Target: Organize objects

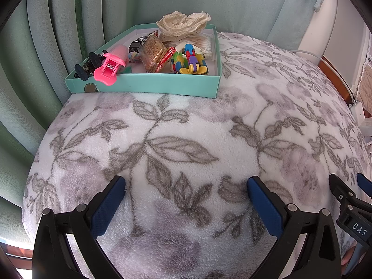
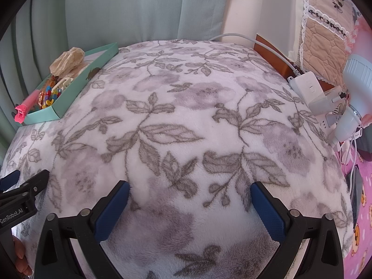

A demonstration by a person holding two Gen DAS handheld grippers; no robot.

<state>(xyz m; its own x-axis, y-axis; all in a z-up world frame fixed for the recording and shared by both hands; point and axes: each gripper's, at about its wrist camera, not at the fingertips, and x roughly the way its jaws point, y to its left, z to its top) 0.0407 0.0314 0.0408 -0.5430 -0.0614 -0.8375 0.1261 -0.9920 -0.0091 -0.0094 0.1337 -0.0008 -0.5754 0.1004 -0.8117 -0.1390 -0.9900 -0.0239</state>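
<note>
A teal shallow box [image 1: 148, 86] sits at the far left of a floral fleece blanket [image 1: 186, 139]. Inside lie a pink hair clip [image 1: 109, 68], a black clip [image 1: 89, 64], a snack packet [image 1: 154, 54], a colourful plastic toy [image 1: 189, 60], cotton swabs [image 1: 204, 43] and a cream lace piece [image 1: 183, 24]. My left gripper [image 1: 186, 183] hovers open over the blanket, well short of the box. In the right wrist view the box [image 2: 69, 88] is far left, and my right gripper [image 2: 189, 189] is open with nothing between its fingers. Each gripper shows at the edge of the other's view.
Green curtains [image 1: 46, 46] hang behind the box. To the right lie a white power adapter [image 2: 311, 88] with its cable, a pale hair dryer [image 2: 353, 93], a dark phone [image 2: 357, 190] and a pink printed sheet [image 2: 362, 220]. A wooden edge [image 2: 272, 51] borders the blanket.
</note>
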